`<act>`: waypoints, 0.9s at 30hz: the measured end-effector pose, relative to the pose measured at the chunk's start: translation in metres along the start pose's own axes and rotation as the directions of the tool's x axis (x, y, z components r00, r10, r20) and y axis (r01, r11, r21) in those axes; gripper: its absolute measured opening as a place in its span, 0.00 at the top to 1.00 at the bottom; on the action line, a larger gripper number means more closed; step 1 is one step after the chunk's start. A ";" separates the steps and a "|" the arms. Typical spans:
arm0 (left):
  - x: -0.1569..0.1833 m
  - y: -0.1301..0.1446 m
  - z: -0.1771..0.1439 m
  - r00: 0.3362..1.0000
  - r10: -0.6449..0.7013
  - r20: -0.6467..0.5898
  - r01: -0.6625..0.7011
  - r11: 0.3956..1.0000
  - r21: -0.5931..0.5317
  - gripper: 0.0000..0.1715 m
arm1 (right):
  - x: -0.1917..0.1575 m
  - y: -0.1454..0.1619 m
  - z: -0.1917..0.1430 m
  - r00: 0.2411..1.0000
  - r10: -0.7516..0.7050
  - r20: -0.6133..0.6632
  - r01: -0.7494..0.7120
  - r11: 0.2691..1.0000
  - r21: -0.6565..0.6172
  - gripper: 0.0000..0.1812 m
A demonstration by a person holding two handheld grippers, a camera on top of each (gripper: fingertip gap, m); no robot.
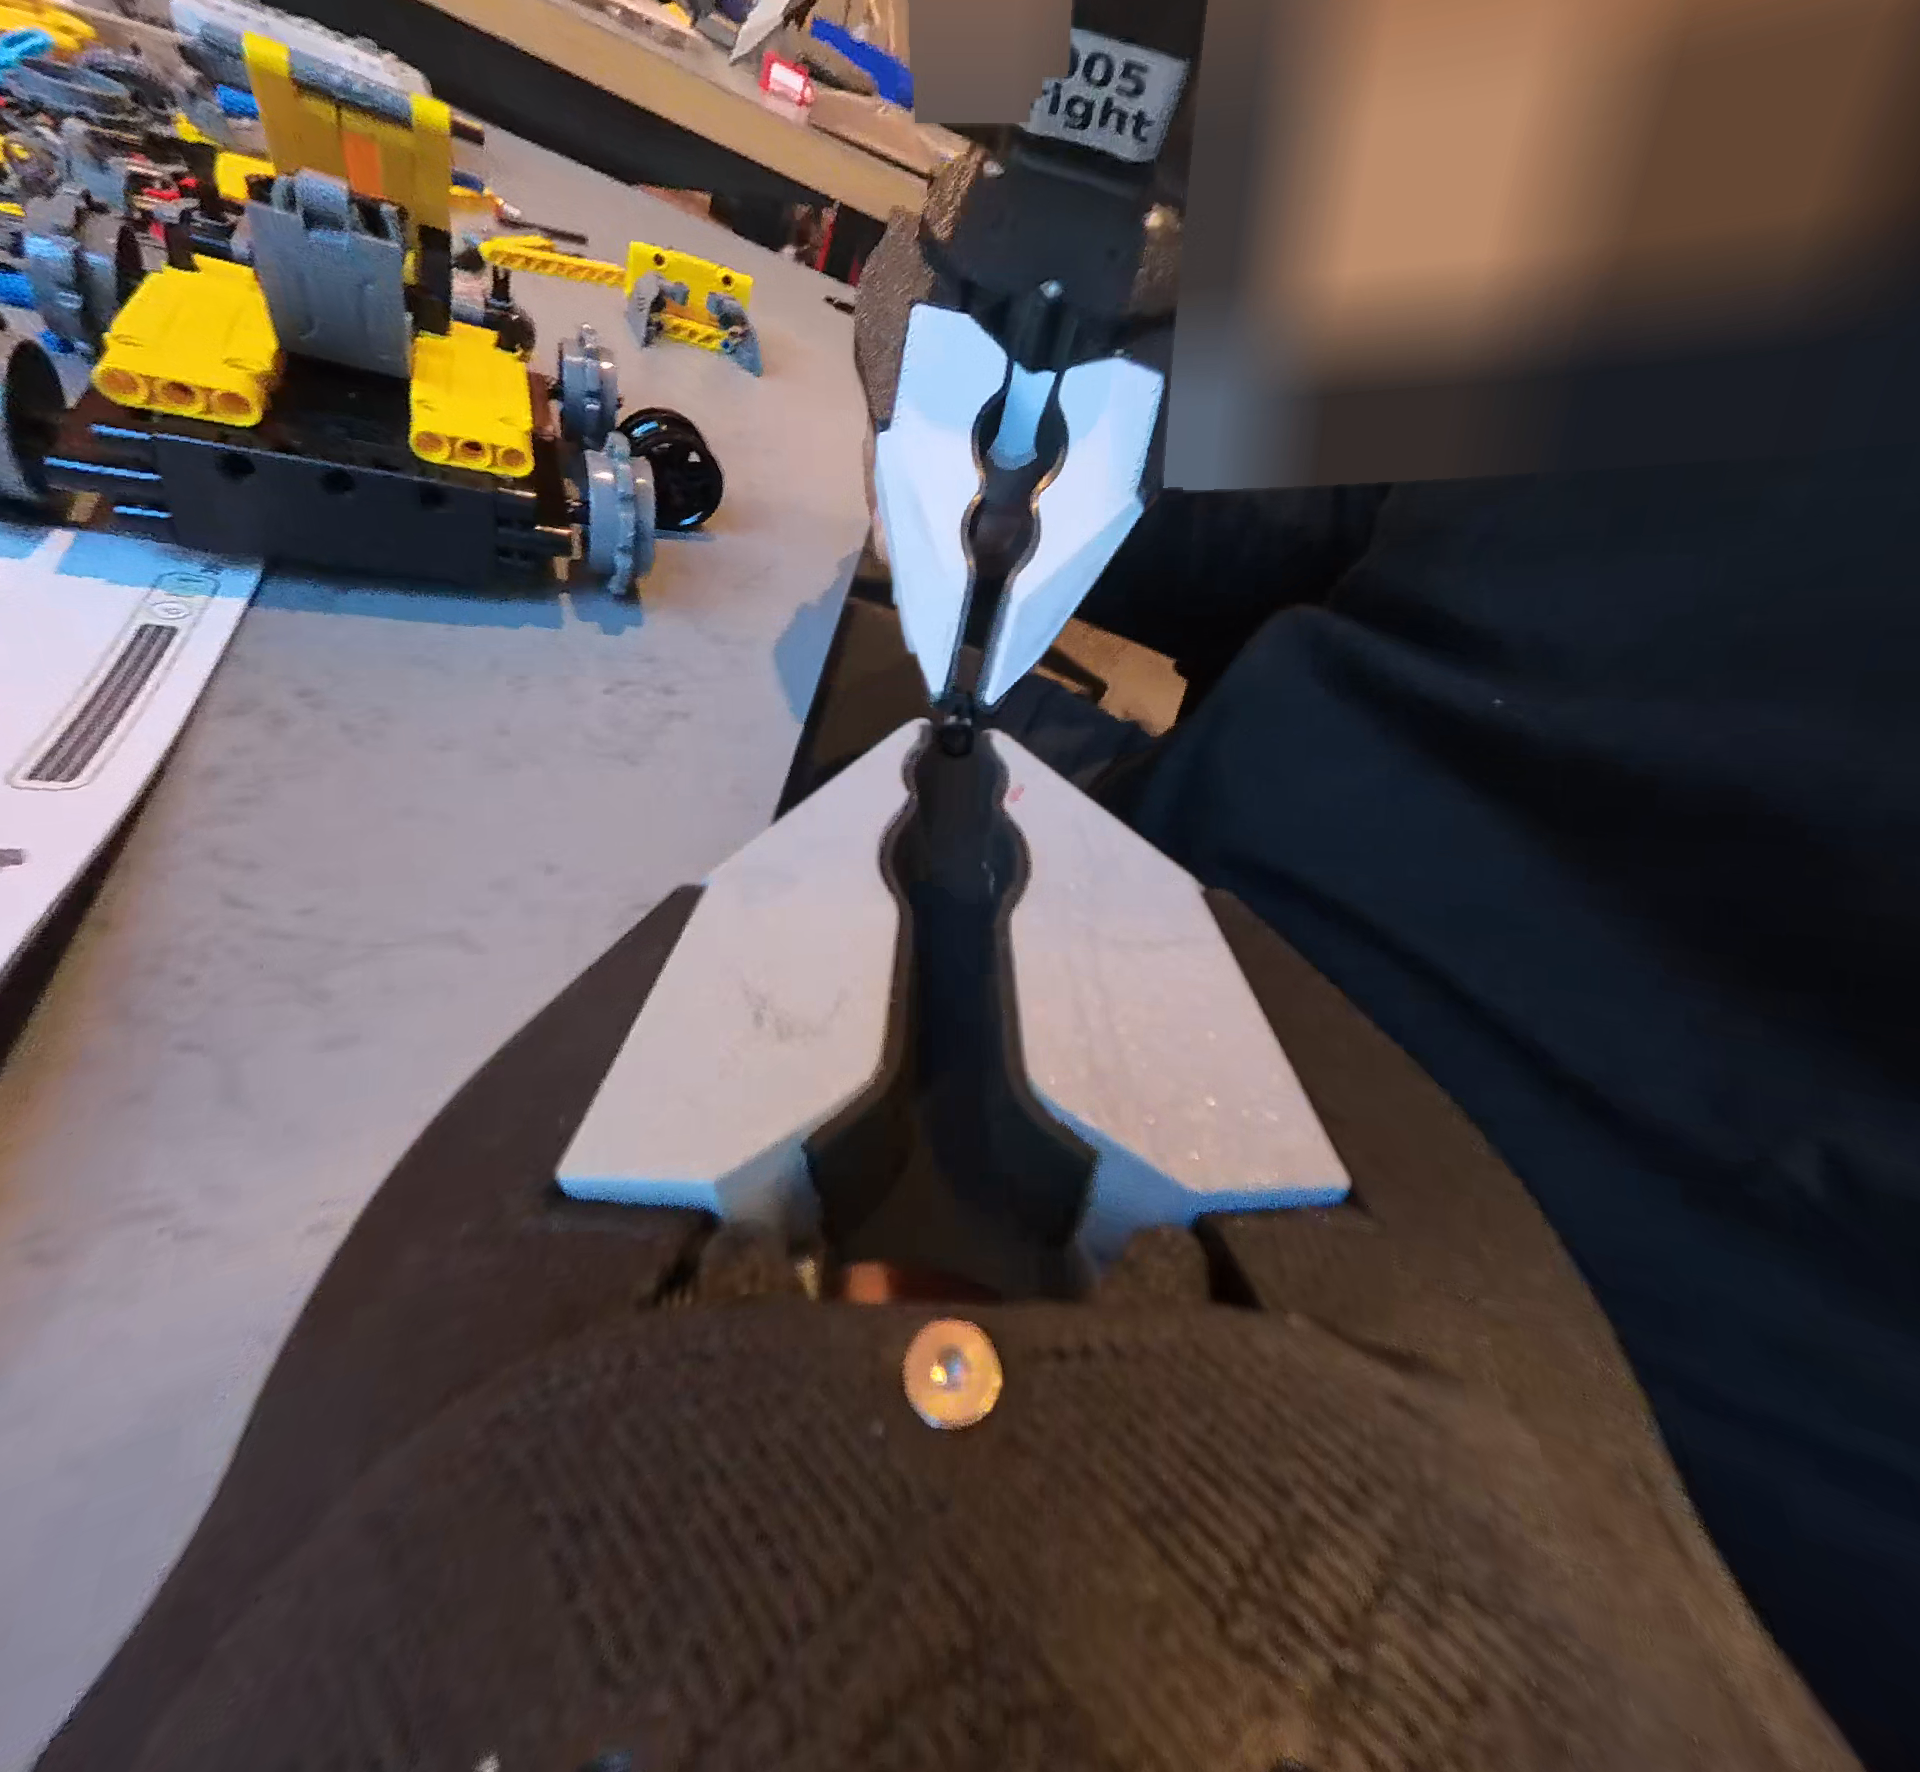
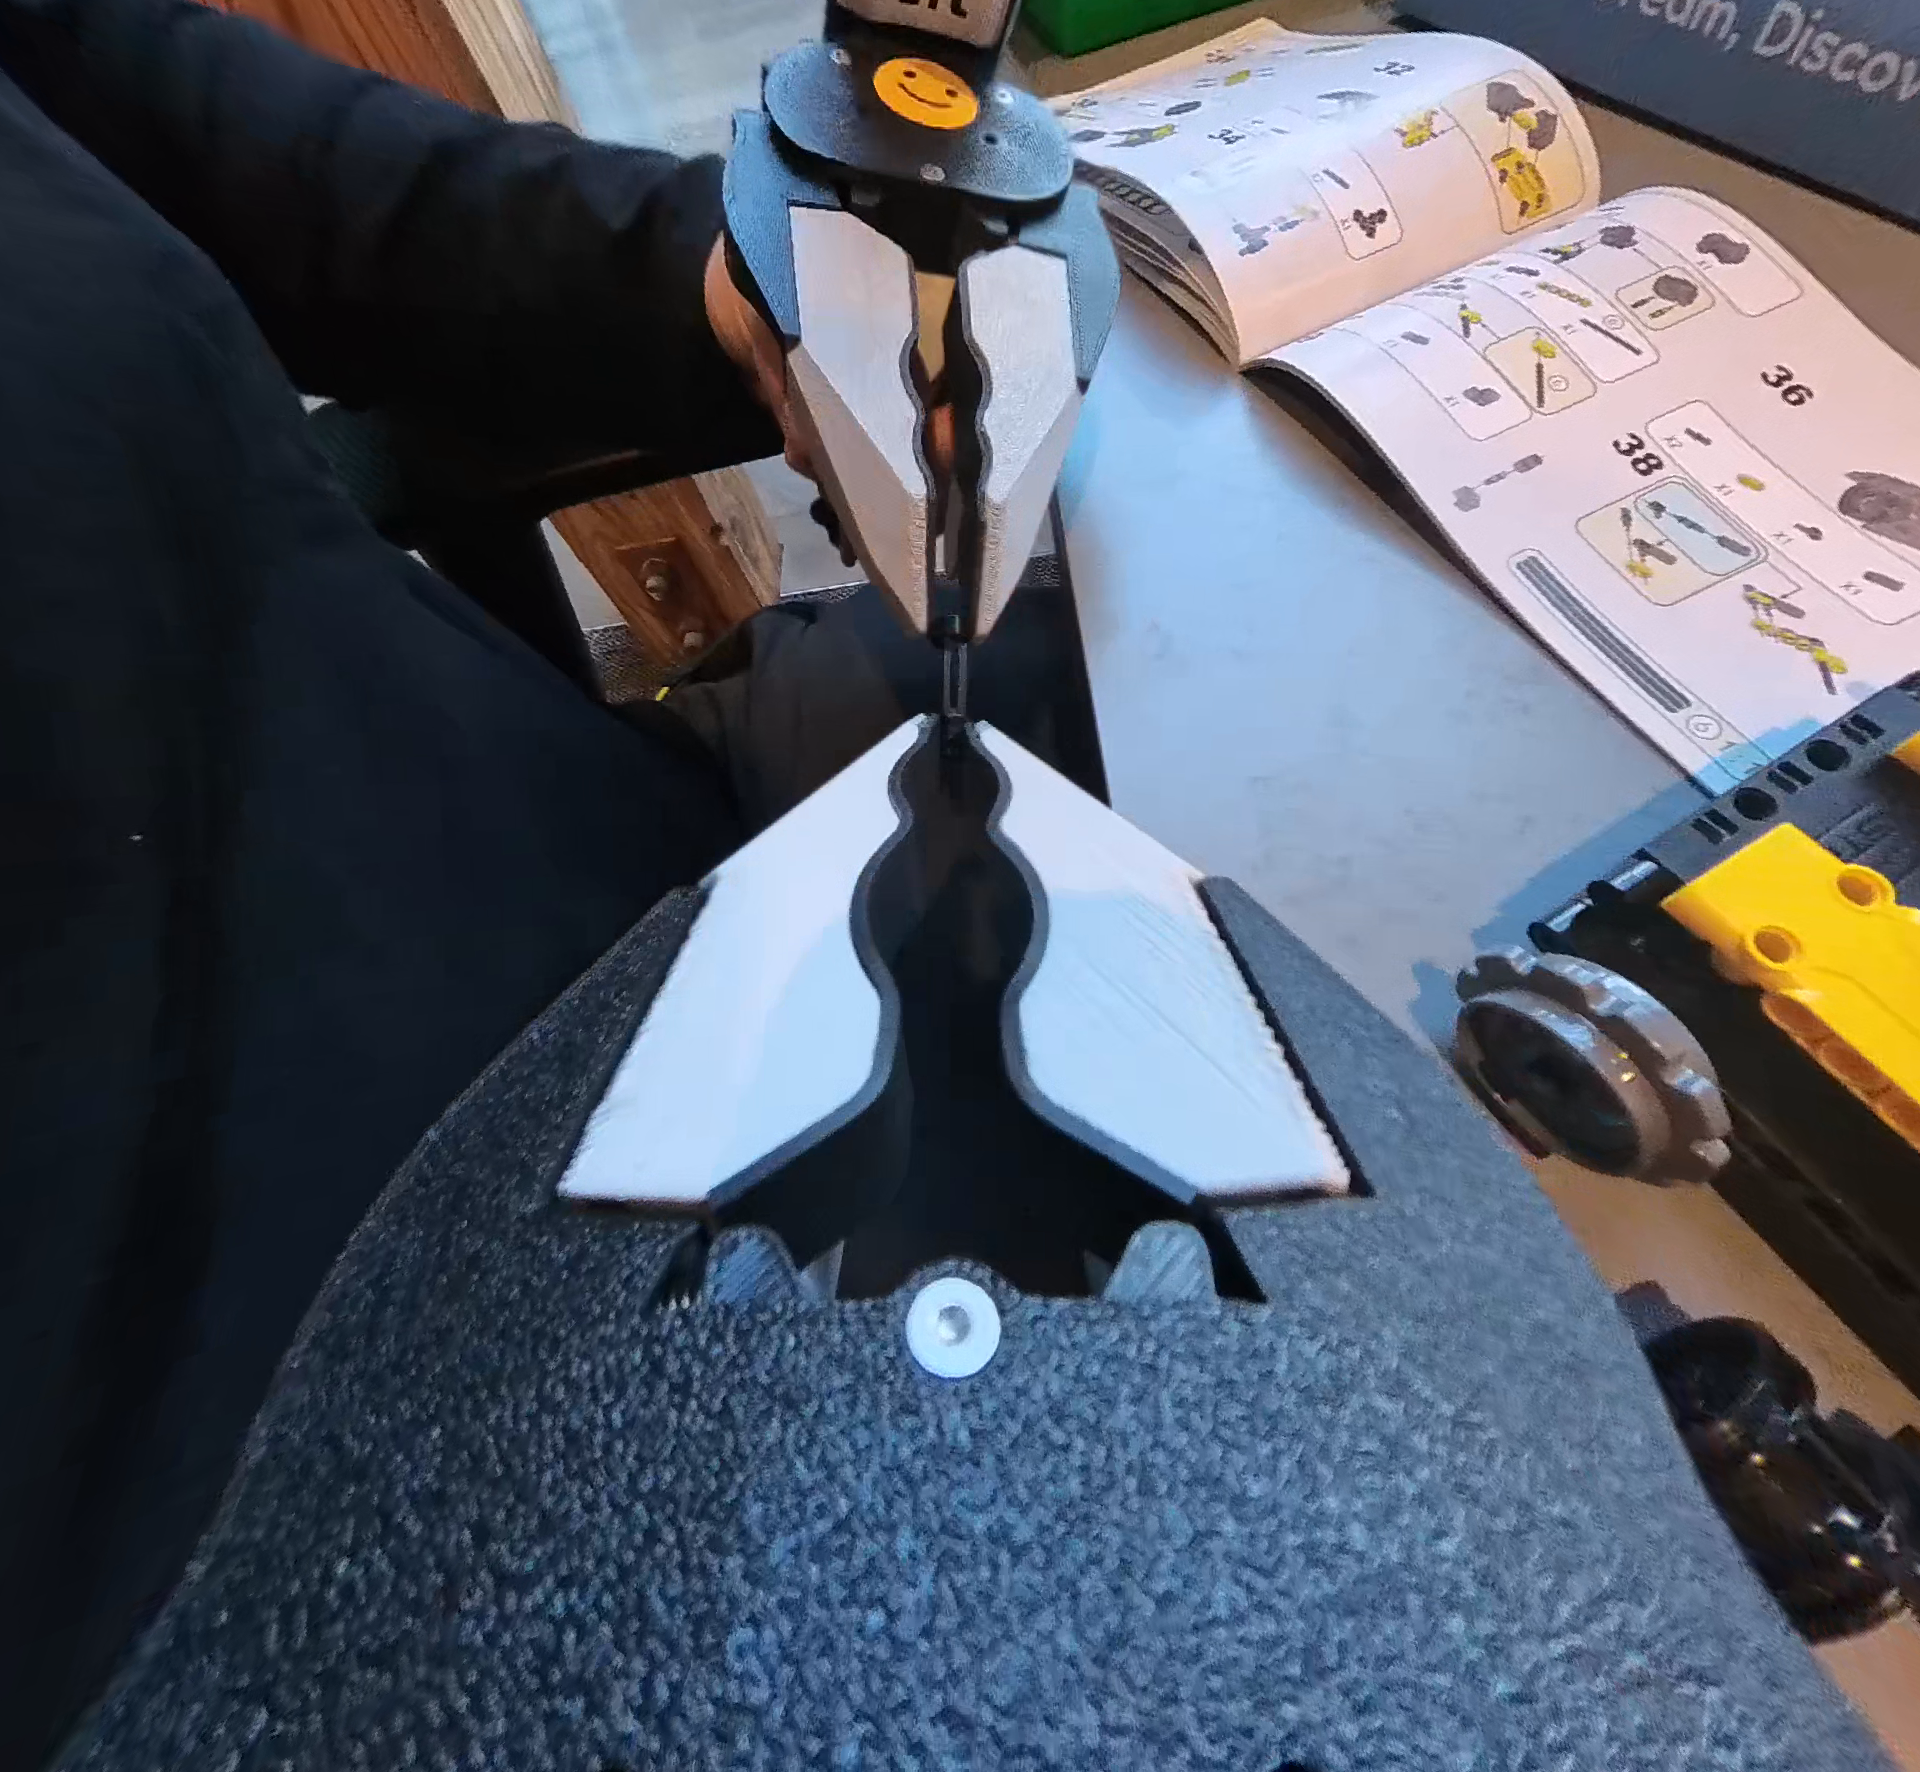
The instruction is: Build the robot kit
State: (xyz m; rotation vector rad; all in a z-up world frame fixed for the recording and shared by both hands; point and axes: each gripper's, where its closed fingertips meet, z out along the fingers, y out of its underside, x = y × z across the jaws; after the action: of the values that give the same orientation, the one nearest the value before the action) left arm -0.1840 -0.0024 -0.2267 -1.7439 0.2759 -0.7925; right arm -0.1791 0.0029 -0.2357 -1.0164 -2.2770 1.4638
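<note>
- Meeting tip to tip off the counter's (image 1: 436, 787) edge, the left gripper (image 1: 954, 735) and right gripper (image 2: 951, 730) each have fingers clenched on one end of a small black pin (image 2: 954, 673), held in the air between them.
- Judging by this, a fine two-handed alignment is in hand; steadiness matters.
- Well apart on the counter: a yellow-and-black brick vehicle (image 1: 312, 392), a loose black wheel (image 1: 675, 470), and an open instruction booklet (image 2: 1558, 351).
- Nothing blocks the fingers.

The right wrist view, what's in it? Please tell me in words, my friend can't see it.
Two tools meet tip to tip, the right tool and the left tool, both pinching a small black piece above a person's dark-clothed lap. To the right, on a grey table, lie an open instruction booklet and part of a yellow and black brick model.
</note>
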 end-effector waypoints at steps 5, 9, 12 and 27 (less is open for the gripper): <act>0.002 -0.002 0.000 1.000 -0.024 -0.018 0.024 0.999 0.033 0.97 | -0.002 0.001 0.001 1.000 -0.017 -0.006 0.017 1.000 -0.009 0.98; 0.001 -0.002 0.000 0.999 -0.038 -0.017 0.039 0.998 0.040 0.97 | -0.003 -0.002 -0.002 1.000 -0.012 -0.002 0.012 1.000 0.008 0.98; 0.004 -0.004 0.001 0.998 -0.042 -0.039 0.044 0.997 0.057 0.97 | -0.002 -0.003 -0.003 1.000 -0.010 -0.004 0.010 1.000 0.013 0.98; 0.003 -0.010 0.002 0.992 -0.107 -0.061 0.112 0.990 0.090 0.97 | -0.001 -0.006 -0.006 1.000 -0.025 -0.012 0.025 0.999 0.024 0.98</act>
State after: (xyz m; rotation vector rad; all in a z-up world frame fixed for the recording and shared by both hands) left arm -0.1824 0.0010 -0.2167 -1.6615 0.1788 -0.9209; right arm -0.1774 0.0051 -0.2273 -0.9838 -2.2504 1.4683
